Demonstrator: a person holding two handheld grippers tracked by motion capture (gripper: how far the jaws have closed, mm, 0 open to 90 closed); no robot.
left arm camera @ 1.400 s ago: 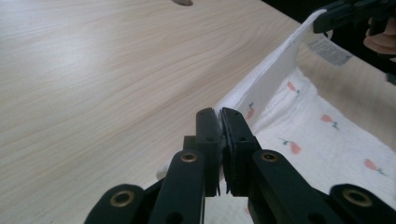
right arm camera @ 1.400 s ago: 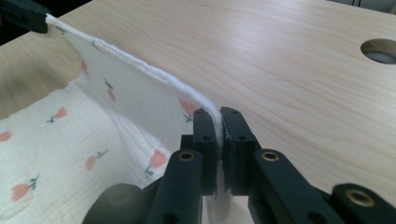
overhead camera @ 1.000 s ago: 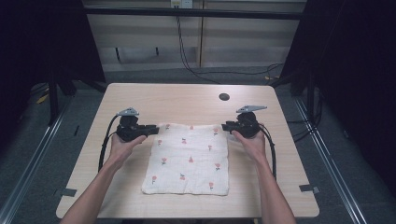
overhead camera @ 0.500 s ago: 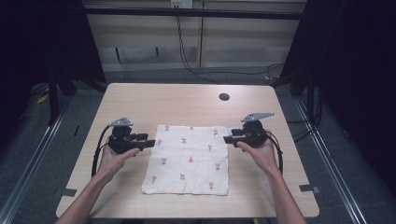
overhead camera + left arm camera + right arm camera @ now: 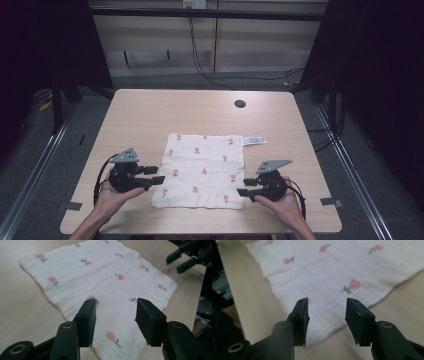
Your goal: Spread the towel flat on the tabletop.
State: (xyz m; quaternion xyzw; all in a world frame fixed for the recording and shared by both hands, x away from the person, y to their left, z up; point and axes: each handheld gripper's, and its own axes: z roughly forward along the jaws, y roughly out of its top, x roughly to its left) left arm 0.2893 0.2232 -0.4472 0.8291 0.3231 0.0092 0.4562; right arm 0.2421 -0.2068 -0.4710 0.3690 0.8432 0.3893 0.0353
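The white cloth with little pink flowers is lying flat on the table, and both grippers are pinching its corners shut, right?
Not quite. The cloth does lie flat on the table, but the left gripper and right gripper are open, pinching nothing. Each gripper view shows its jaws apart above the cloth.

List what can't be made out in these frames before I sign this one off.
- Tag on the cloth: print too small to read, high view.
- Dark round spot on the table: hole or object, too small to tell, high view.
- Cloth's far corner: cut off by the top edge, right gripper view.
- Left gripper and right gripper: jaws open; whether they touch the cloth is unclear.
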